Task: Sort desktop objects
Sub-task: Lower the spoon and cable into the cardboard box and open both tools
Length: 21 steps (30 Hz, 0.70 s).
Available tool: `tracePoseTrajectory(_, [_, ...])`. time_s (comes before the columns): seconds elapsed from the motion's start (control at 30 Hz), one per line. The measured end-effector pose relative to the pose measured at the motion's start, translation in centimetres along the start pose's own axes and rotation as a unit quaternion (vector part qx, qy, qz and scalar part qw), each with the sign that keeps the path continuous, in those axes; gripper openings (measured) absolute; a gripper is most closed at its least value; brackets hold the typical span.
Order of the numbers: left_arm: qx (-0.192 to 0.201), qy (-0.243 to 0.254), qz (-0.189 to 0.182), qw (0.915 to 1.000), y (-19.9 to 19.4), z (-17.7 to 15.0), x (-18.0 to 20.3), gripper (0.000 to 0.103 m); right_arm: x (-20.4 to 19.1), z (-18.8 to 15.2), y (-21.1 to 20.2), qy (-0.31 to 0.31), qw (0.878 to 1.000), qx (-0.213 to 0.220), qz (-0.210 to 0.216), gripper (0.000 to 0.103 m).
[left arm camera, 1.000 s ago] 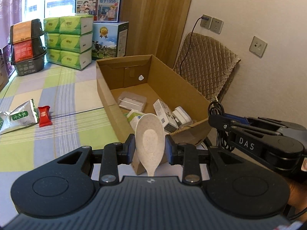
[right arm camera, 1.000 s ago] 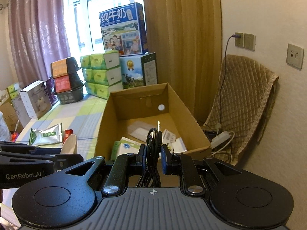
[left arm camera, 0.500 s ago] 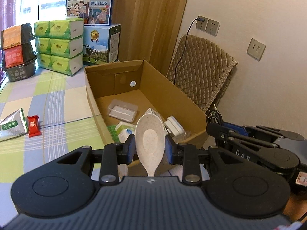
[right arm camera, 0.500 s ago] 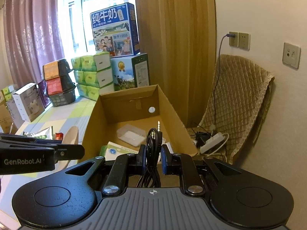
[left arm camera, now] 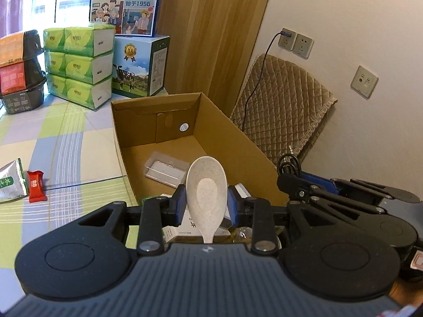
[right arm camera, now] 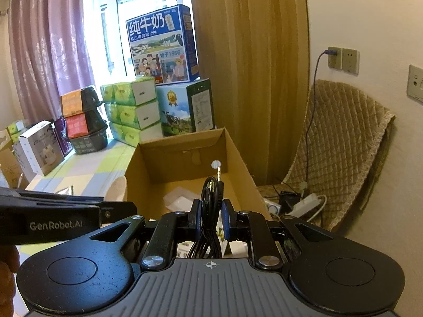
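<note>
Left hand-held gripper (right arm camera: 113,211) reads "GenRobot.AI" — milk carton (right arm camera: 162,46) "纯牛奶", "1956".

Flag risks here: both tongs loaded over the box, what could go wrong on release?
1. The spoon is held at its bowl by the left tongs; dropped here, it could land on the clear plastic case or the small cartons below.
2. The coiled audio cable in the right tongs hangs in loose loops and may snag a pad on opening.
3. The tongs sit close side by side over the cardboard box; they could collide.
</note>
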<state>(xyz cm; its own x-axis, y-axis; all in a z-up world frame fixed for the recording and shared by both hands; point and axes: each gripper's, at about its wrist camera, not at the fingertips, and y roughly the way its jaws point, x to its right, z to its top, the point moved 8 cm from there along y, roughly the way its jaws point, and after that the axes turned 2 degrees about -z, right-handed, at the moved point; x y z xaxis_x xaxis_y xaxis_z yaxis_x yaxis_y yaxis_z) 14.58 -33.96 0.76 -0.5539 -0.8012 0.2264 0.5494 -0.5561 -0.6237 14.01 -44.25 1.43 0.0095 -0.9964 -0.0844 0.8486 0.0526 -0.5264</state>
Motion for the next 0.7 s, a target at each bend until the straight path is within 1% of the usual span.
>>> tracePoseTrajectory(0.4, [0.000, -0.026, -0.007, 0.9996, 2.9, 1.9, -1.4, 0.027, 0.2, 1.2, 3.3, -0.007, 1.000, -0.010, 0.005, 0.012])
tracePoseTrajectory(0.7, [0.017, -0.049, -0.001, 0.9987, 4.6, 5.4, -3.6, 0.027, 0.7, 2.6, 5.1, -0.012, 1.000, -0.009, 0.002, 0.012])
